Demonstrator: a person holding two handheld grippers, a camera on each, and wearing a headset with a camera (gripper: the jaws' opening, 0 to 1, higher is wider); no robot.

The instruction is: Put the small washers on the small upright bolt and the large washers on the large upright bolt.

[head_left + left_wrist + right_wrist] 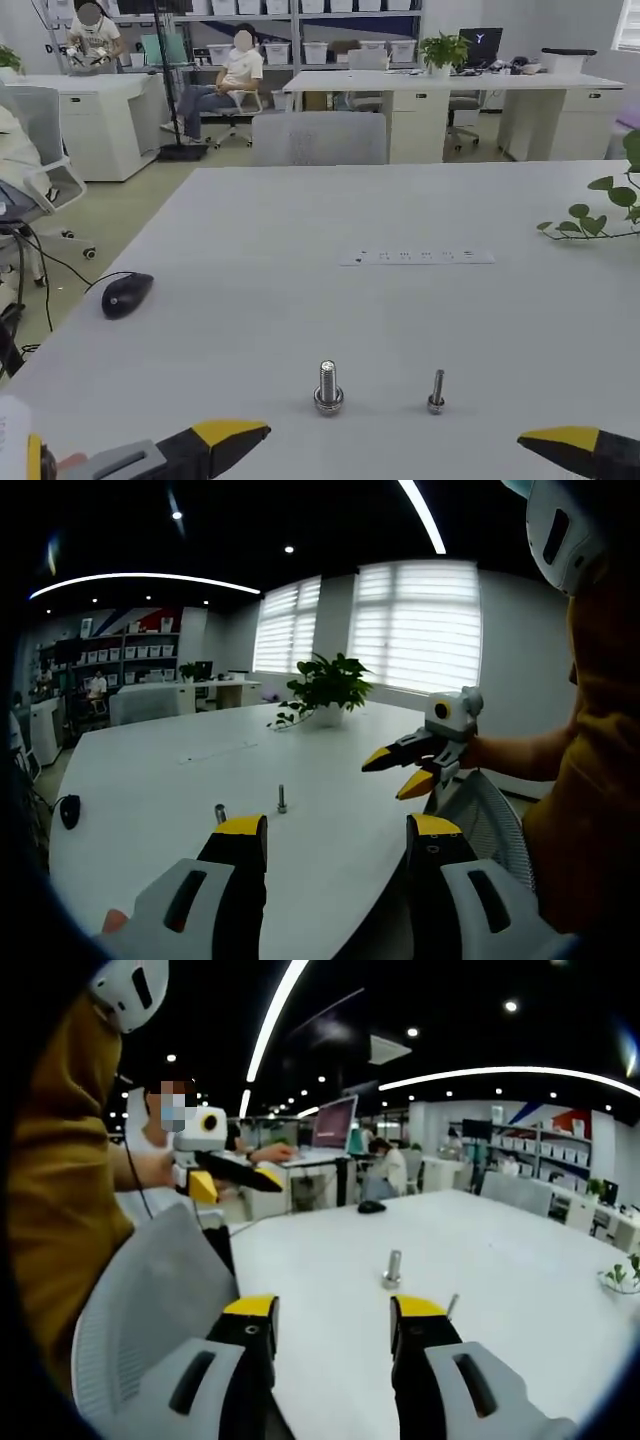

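Two metal bolts stand upright near the front of the white table (pixel 300 230). The large bolt (pixel 328 387) has a wider ring at its base, and the small bolt (pixel 437 392) stands to its right. My left gripper (pixel 232 434) is low at the left, short of the bolts, and my right gripper (pixel 560 438) is low at the right. In the left gripper view the left gripper (pixel 338 830) is open and holds nothing, with both bolts (pixel 220 813) (pixel 282 800) ahead. In the right gripper view the right gripper (pixel 335 1310) is open too, with the large bolt (pixel 392 1268) beyond it.
A black mouse (pixel 126 294) lies at the table's left edge. A white power strip (pixel 417 258) lies mid-table, and plant leaves (pixel 600 210) reach in from the right. A grey chair (pixel 318 137) stands at the far edge. People sit at desks in the background.
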